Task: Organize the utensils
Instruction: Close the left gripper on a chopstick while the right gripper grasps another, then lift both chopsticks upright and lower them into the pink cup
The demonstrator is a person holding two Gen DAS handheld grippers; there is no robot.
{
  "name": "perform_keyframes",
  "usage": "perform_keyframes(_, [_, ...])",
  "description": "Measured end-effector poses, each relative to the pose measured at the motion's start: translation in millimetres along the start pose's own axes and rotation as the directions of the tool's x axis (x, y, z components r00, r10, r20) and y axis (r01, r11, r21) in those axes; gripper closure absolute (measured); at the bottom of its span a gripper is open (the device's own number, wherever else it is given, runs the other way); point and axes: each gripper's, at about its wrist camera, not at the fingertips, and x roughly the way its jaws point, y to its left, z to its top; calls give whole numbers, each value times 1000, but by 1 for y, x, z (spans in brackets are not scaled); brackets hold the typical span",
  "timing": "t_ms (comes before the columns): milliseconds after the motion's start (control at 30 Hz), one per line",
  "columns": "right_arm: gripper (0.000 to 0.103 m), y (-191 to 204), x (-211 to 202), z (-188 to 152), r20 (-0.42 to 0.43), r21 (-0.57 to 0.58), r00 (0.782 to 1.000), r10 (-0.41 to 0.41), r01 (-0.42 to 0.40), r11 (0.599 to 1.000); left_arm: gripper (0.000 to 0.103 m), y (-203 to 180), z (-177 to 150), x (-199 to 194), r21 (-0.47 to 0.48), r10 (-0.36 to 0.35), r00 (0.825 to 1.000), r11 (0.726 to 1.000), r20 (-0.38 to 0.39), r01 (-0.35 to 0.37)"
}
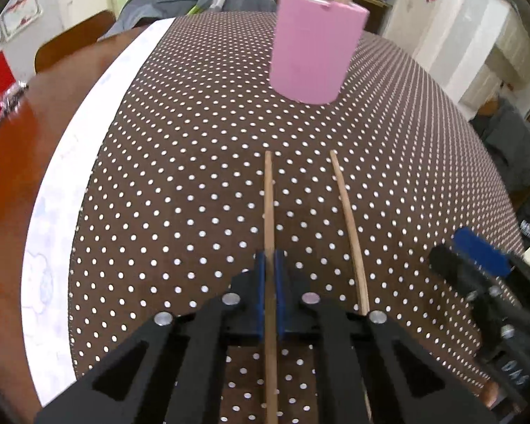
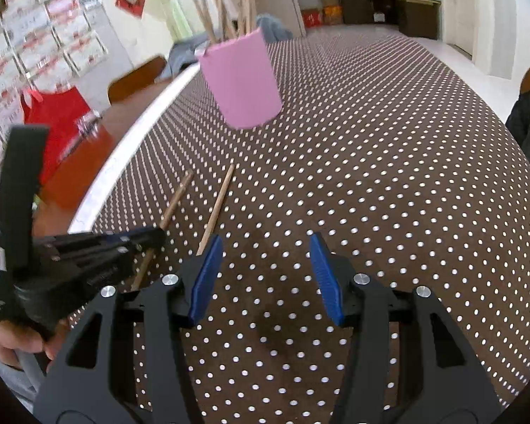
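Clearly one chopstick (image 1: 269,212) sits clamped between the left gripper's (image 1: 269,293) fingers (image 1: 260,293); a second chopstick (image 1: 349,233) lies just beside on the dotted desk (image 1: 180,162). Right gripper (image 2: 265,275) fingers stand apart, empty, pink holder (image 1: 314,56) beyond.

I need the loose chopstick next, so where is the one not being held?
The loose chopstick lies on the dotted tablecloth, just right of the chopstick clamped in the left tongs, nearer than the pink holder.
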Motion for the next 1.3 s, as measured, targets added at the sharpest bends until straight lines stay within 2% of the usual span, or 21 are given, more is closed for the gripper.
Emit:
perform_keyframes(200, [52, 26, 27, 13, -130, -36, 991, 16, -21, 999, 97, 20, -1, -7, -72, -39, 998, 996, 52, 43])
perform_keyframes(400, [54, 57, 49, 20, -209, -127, 977, -43, 17, 992, 97, 28, 3, -21, -88, -49, 991, 994, 125, 60])
perform_keyframes(433, [64, 61, 50, 21, -208, -145, 976, -64, 34, 989, 97, 29, 4, -23, -91, -54, 990, 994, 134, 66])
perform_keyframes(467, [70, 64, 52, 22, -212, -162, 974, -85, 51, 985, 97, 30, 5, -26, -95, -61, 987, 993, 151, 76])
perform_keyframes(633, [92, 74, 61, 30, -220, -207, 969, -113, 67, 976, 97, 29, 7, -40, -85, -93, 973, 990, 213, 113])
perform_keyframes(767, [95, 68, 63, 36, -228, -179, 971, -65, 24, 984, 97, 27, 8, -54, -78, -119, 955, 986, 273, 145])
perform_keyframes(933, [97, 48, 46, 41, -154, -111, 987, 40, -58, 992, 97, 16, 10, -78, -18, -174, 910, 981, 377, 195])
perform_keyframes(1100, [97, 39, 12, 53, -29, -98, 995, 96, -99, 990, 97, 0, 18, -100, 52, -211, 848, 976, 485, 213])
perform_keyframes(1133, [97, 39, 5, 58, 5, -93, 994, 108, -107, 990, 97, -4, 20, -105, 67, -226, 829, 972, 512, 223])
perform_keyframes(1167, [97, 35, -5, 60, 34, -89, 992, 123, -119, 989, 97, -6, 22, -108, 76, -234, 817, 970, 527, 229])
perform_keyframes(1300, [97, 27, -43, 78, 192, -86, 966, 170, -156, 984, 97, -18, 31, -122, 138, -261, 750, 965, 607, 225])
